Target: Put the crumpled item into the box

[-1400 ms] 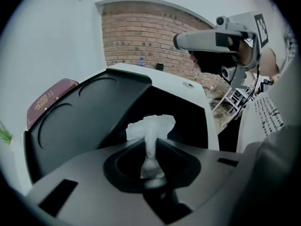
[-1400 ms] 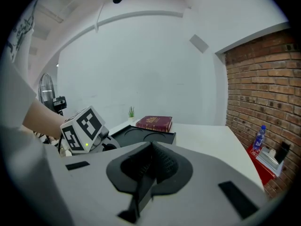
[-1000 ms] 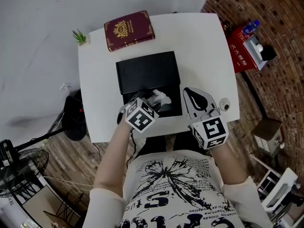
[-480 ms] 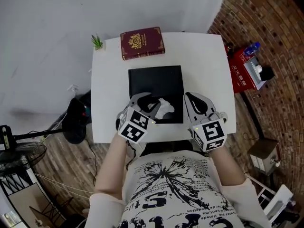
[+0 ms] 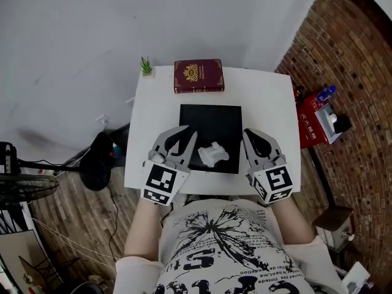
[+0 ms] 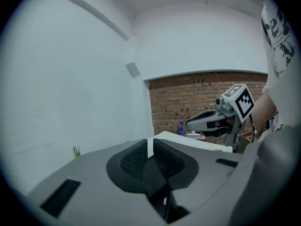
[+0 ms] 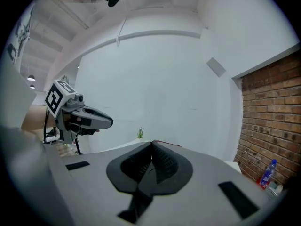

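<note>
box [image 5: 214, 120] near-left corner hidden

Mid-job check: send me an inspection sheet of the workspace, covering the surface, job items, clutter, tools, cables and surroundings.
Surface: white table, nothing spilled on it.
Job's things: black box open at the table's centre; crumpled white item lies inside it near the front edge, free of both tools.
Clutter: red book behind the box; small plant at the back left corner.
Grippers: left tool closing, nothing between its jaws; right tool shut, empty.
Cables: thin cable on the floor left of the table.
Surroundings: fan at left; red case and blue bottle at right.
</note>
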Tool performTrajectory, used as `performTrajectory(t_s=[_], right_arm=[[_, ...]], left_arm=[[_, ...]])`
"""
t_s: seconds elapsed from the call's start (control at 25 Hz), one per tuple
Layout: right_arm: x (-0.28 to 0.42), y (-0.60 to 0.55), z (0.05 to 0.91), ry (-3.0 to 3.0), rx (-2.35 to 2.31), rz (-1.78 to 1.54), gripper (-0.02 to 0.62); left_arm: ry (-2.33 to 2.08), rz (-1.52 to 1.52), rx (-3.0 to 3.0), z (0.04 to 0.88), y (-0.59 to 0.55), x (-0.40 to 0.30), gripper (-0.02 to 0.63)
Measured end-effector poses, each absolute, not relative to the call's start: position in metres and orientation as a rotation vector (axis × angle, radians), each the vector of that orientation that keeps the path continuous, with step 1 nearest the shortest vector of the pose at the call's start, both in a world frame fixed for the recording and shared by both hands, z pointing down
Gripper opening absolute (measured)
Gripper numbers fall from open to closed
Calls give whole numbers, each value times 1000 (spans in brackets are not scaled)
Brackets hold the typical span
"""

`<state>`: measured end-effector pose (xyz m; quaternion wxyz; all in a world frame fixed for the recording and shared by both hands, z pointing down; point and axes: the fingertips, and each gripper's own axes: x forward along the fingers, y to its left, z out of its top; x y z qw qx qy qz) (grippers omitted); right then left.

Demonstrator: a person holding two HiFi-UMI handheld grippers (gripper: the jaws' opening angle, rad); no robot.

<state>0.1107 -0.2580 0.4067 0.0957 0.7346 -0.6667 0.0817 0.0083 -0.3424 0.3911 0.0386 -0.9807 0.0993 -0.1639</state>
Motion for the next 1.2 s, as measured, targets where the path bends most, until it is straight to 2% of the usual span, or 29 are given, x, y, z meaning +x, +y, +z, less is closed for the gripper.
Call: performTrajectory(t_s=[0.48, 1.2], right_arm=[[97, -258, 372, -2062, 2162, 91, 14], [98, -237, 367, -2081, 2159, 87, 12]], left_arm=[[549, -259, -3014, 345, -351, -47, 14], [522, -128, -3035, 333, -328, -29, 14]])
